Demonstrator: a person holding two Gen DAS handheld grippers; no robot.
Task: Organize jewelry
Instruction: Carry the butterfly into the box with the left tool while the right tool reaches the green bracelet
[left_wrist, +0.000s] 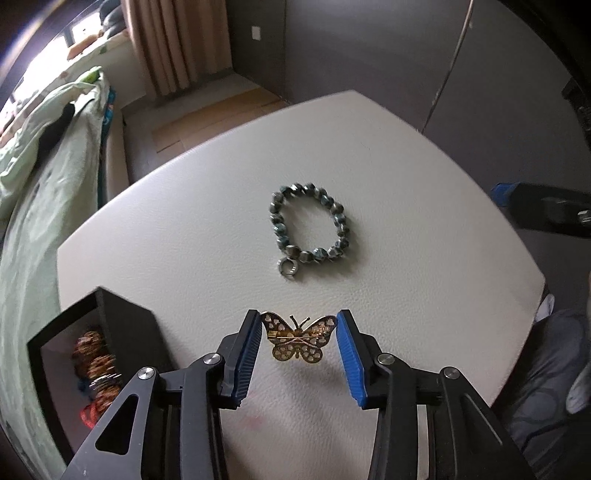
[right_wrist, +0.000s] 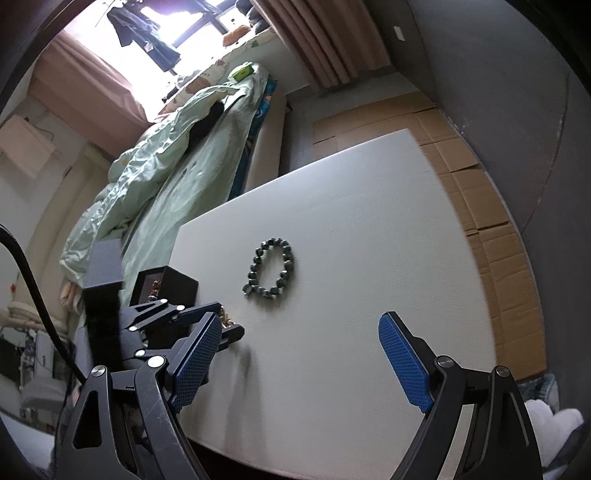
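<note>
Two pieces remain out: a butterfly brooch (left_wrist: 298, 339) pinched wingtip to wingtip in the left gripper (left_wrist: 298, 341), likely bound for the box (left_wrist: 110, 332) at the table's (left_wrist: 406, 155) left edge; a bracelet (left_wrist: 309, 226) mid-table; the right gripper (right_wrist: 299, 365) gapes empty.

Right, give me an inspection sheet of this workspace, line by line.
Surface: white table, bare apart from the jewelry things.
Job's things: beaded bracelet lies flat mid-table; gold butterfly brooch between the left pads; open black box at the table's edge, with colourful jewelry inside.
Clutter: nothing seen.
Grippers: left gripper closed on the brooch's wing tips; right gripper wide open and holding nothing, short of the bracelet.
Cables: one black cable behind the left gripper, off the table.
Surroundings: bed with green bedding, curtains, flattened cardboard on the floor.
</note>
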